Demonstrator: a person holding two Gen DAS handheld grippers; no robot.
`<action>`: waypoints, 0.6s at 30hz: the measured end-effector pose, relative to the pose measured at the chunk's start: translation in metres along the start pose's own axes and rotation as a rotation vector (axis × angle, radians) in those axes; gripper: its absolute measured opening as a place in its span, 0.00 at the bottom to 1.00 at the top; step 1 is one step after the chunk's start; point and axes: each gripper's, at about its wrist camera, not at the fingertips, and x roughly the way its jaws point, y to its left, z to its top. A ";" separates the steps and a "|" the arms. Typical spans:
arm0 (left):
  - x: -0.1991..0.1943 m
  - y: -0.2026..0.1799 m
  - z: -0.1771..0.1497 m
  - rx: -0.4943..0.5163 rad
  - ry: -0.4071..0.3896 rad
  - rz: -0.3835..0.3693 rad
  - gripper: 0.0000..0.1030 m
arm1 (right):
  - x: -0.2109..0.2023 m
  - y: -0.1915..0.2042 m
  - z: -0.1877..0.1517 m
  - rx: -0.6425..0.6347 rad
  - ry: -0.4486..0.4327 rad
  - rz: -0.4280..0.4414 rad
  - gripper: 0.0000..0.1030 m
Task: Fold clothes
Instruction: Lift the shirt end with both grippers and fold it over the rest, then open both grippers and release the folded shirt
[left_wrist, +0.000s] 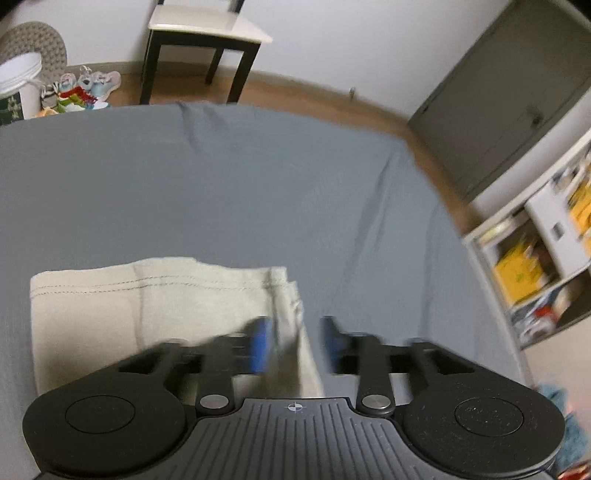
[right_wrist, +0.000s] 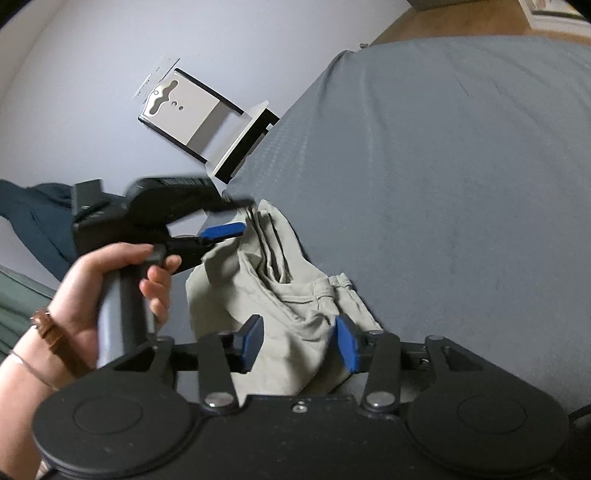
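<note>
Hovering low in the left wrist view, the left gripper (left_wrist: 295, 341) is seen open astride the right edge of a beige garment (left_wrist: 155, 314), lying partly folded on the grey bed (left_wrist: 258, 192) at lower left.

From the right wrist view, the right gripper (right_wrist: 300, 341) is spread open over the garment's bunched lower part; a hand (right_wrist: 107, 295) grips the left gripper's handle. Smoothing and another fold are judged due next.

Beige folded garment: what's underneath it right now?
The beige folded garment lies on the grey-blue bed sheet, which shows all round it. Whatever is directly beneath the cloth is covered.
</note>
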 end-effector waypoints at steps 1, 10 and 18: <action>-0.010 -0.002 0.000 0.016 -0.035 -0.016 0.84 | 0.001 0.001 0.000 -0.005 -0.013 -0.014 0.55; -0.118 0.021 -0.081 0.206 -0.205 -0.032 0.87 | 0.014 0.012 0.000 -0.119 -0.021 -0.053 0.47; -0.159 0.027 -0.178 0.414 -0.242 -0.042 0.87 | 0.013 -0.004 0.001 -0.042 -0.018 -0.072 0.14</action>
